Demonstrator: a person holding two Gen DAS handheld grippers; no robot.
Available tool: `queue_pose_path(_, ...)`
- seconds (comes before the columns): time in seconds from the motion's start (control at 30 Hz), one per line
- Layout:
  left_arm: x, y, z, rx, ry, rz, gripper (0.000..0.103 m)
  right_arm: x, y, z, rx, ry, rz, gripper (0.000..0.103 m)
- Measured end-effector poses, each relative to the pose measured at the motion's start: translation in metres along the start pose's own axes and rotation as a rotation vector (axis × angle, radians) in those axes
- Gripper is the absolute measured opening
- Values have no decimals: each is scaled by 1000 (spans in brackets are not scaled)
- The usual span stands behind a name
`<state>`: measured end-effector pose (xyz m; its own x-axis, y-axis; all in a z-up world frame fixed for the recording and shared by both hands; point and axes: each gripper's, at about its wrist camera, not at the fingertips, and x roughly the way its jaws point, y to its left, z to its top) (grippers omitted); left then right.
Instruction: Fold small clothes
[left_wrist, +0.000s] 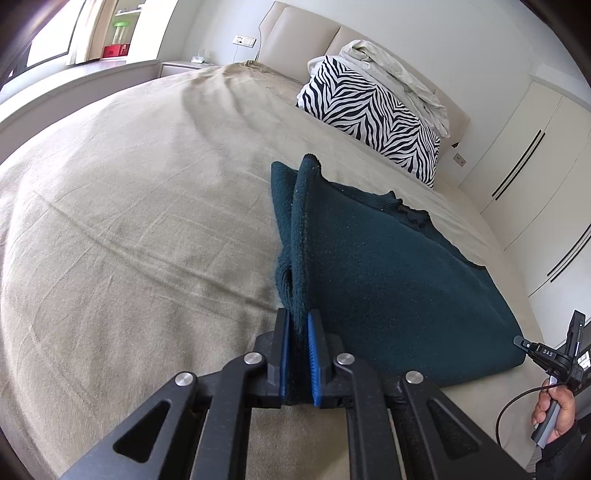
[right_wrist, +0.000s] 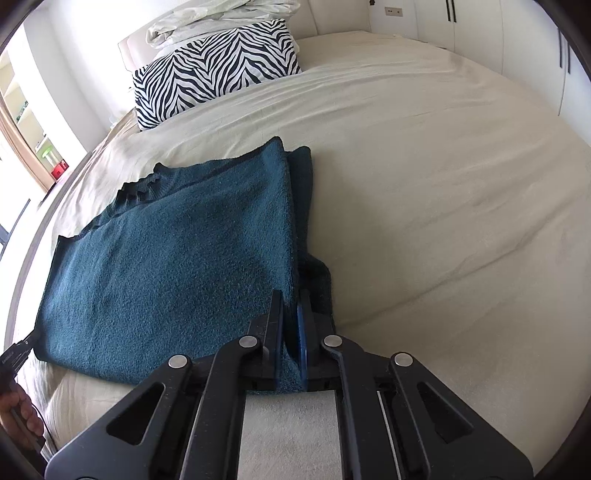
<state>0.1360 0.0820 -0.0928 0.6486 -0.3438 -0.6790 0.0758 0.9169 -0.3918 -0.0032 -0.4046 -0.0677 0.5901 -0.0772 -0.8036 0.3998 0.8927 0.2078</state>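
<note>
A dark teal knit sweater (left_wrist: 388, 266) lies on the beige bed sheet (left_wrist: 129, 221). My left gripper (left_wrist: 298, 321) is shut on the sweater's near left edge, which rises as a pinched ridge between the blue pads. In the right wrist view the same sweater (right_wrist: 166, 266) spreads to the left, and my right gripper (right_wrist: 290, 306) is shut on its near right edge, a fold standing up between the fingers. The ribbed collar (right_wrist: 138, 190) points toward the pillows. The other gripper and its hand (left_wrist: 554, 369) show at the right edge of the left wrist view.
A zebra-print pillow (left_wrist: 373, 114) with a crumpled white duvet (left_wrist: 399, 74) on it leans on the headboard (left_wrist: 303, 37). White wardrobe doors (left_wrist: 535, 166) stand to the right, a window sill (left_wrist: 74, 74) to the left. Bare sheet (right_wrist: 443, 184) spreads right of the sweater.
</note>
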Motion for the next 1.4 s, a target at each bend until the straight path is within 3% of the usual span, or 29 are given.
queue_pose_path(0.4,-11,2,-19,22,-29,15,9,17,-17,-6,67,42,18,5)
queue_pose_path(0.6,-21,-11,-24,99,-90,28,8,8,0,-3,-21,-11,-28,5)
queue_pose_path(0.73,-12,-9,-25,108,-40,26,8,13,-3,-4,-6,6,-19,5)
queue_pose_path(0.8,-10,-7,-24,96,-24,24,12,19,-4,-6,-1,32,-6,5)
queue_pose_path(0.83,-10,-7,-24,95,-24,24,21,19,-3,-7,-4,34,-4,6)
queue_pose_path(0.87,-11,-9,-23,99,-27,33,39,17,-2,-8,-5,32,-2,6)
queue_pose_path(0.93,-13,-11,-22,103,-46,41,49,16,-1,-9,-2,44,-1,7)
queue_pose_path(1.0,-11,-12,-20,103,-43,35,45,15,-1,-9,-6,40,2,7)
queue_pose_path(1.07,-8,-14,-18,108,-36,48,8,15,0,-9,-25,40,0,7)
queue_pose_path(1.4,-14,-10,-26,122,-45,79,7,5,3,-10,-53,4,-43,5)
